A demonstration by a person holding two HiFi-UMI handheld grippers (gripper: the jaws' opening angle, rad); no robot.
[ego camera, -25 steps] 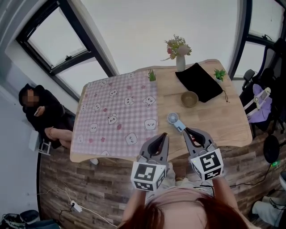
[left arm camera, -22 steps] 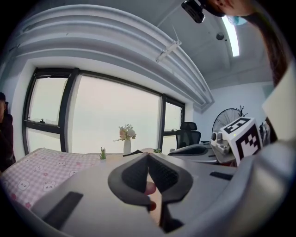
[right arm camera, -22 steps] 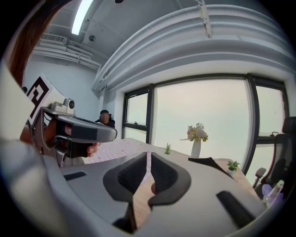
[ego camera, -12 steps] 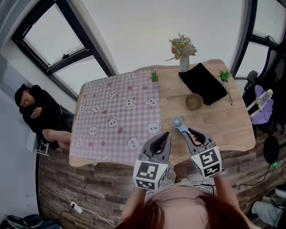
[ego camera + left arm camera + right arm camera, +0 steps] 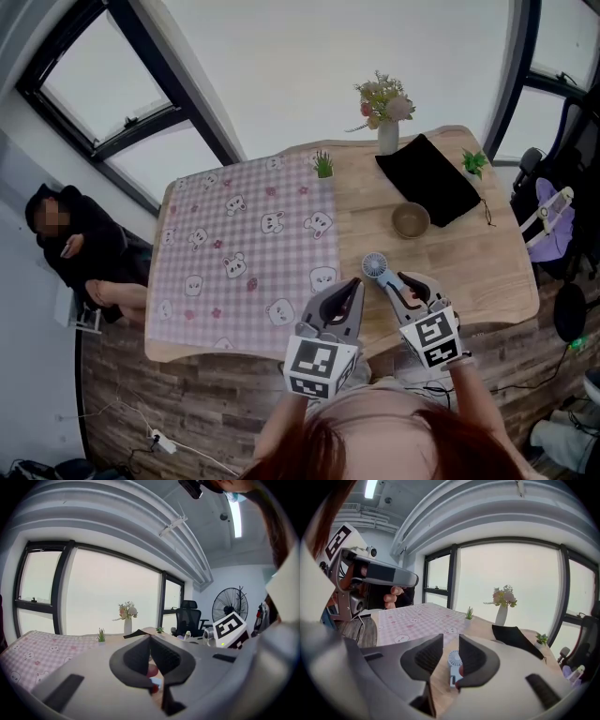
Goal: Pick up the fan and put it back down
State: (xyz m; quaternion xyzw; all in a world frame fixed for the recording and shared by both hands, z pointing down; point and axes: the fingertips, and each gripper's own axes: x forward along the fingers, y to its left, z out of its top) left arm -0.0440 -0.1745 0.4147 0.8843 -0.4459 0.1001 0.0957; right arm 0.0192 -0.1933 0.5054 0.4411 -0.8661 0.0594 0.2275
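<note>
Fan (image 5: 377, 267) on table (image 5: 487, 267) between parted jaws of right hand-held gripper (image 5: 403, 283), just opening.

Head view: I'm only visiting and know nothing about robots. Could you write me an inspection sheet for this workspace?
Surface: wooden table, with a pink checked cloth over its left half.
Job's things: fan lying on bare wood near the front edge.
Clutter: bowl, black pouch, vase of flowers, small plants.
Grippers: left gripper jaws together, empty; right gripper jaws apart, just been opening, fan between them, not gripped.
Cables: power strip and cords on the floor.
Surroundings: windows, seated person.
</note>
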